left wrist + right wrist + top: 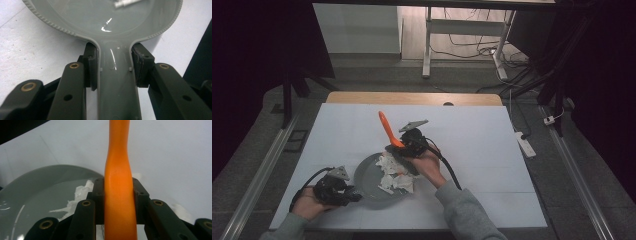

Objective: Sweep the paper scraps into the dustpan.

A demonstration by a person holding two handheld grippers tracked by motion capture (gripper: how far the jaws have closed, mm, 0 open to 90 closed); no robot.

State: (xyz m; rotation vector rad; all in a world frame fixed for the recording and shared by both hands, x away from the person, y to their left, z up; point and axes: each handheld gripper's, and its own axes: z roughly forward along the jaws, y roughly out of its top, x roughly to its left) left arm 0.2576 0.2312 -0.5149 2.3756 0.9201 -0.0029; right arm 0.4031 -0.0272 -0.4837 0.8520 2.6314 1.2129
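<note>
Gripping glossy grey pan (pixel 117 75), smooth orange handle (pixel 120 195)

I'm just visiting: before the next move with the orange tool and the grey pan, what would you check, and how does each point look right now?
1. Left gripper clamped on the grey pan's handle: ok, pads press both sides.
2. Right gripper clamped on the orange tool: ok.
3. Grey pan resting on the white table: ok, well inside the edge.
4. White scraps all inside the pan: not ok, some overhang its right rim.
5. Orange tool's working end touching the scraps: cannot tell, hidden by the gripper.
</note>
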